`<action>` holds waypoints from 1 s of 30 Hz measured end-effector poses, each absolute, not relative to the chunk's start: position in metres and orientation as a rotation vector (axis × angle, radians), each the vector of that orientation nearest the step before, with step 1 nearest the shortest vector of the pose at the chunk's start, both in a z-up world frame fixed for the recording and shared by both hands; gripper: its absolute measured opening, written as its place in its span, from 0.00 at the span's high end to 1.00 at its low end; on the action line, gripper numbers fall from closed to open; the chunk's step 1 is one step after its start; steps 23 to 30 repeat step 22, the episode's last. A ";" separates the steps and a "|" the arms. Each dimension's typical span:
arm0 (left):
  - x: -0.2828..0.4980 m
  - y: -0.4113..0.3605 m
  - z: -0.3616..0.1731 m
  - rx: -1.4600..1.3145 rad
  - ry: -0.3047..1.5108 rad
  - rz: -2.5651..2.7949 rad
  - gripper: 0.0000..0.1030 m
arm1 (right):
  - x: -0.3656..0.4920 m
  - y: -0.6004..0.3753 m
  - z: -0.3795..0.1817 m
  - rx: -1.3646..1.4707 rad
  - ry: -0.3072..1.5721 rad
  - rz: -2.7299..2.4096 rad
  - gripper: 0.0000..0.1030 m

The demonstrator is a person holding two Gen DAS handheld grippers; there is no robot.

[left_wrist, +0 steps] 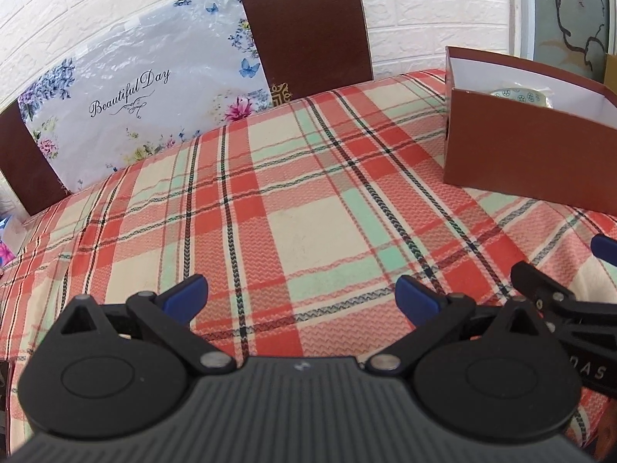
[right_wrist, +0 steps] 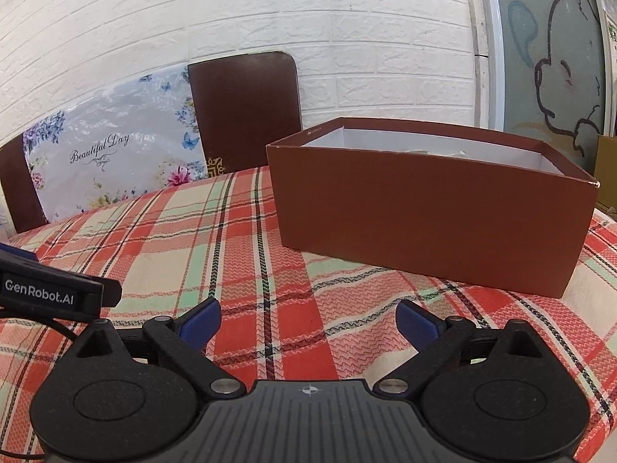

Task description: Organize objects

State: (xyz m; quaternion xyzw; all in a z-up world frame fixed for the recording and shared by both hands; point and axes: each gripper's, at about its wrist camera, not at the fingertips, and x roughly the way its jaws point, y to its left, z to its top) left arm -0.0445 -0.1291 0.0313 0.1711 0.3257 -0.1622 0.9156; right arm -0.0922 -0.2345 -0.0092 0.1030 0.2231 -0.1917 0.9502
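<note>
A brown cardboard box (left_wrist: 528, 146) with a white inside stands at the right of the plaid-covered table (left_wrist: 308, 193). A patterned pale-green roll (left_wrist: 518, 96) shows just over its rim. In the right wrist view the same box (right_wrist: 432, 212) is straight ahead, its contents mostly hidden by the near wall. My left gripper (left_wrist: 300, 297) is open over bare cloth, nothing between its blue pads. My right gripper (right_wrist: 308, 322) is also open and empty, a little short of the box. Part of the right gripper (left_wrist: 567, 301) shows at the left wrist view's right edge.
Two brown chair backs (left_wrist: 308, 34) stand behind the table against a white brick wall. A floral "Beautiful Day" plastic bag (left_wrist: 131, 92) leans between them. A glass door with a cartoon drawing (right_wrist: 551, 50) is at the far right.
</note>
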 end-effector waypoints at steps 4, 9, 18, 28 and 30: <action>-0.044 -0.127 0.029 0.345 0.682 -0.330 0.00 | -0.091 -0.234 -0.010 0.210 0.459 -0.389 0.07; -0.042 -0.127 0.028 0.340 0.696 -0.333 0.00 | -0.090 -0.235 -0.012 0.209 0.462 -0.387 0.07; -0.044 -0.126 0.028 0.341 0.679 -0.337 0.00 | -0.089 -0.234 -0.012 0.209 0.464 -0.389 0.07; -0.040 -0.125 0.026 0.334 0.697 -0.342 0.00 | -0.088 -0.232 -0.012 0.200 0.457 -0.391 0.06; -0.040 -0.125 0.026 0.334 0.697 -0.342 0.00 | -0.088 -0.232 -0.012 0.200 0.457 -0.391 0.06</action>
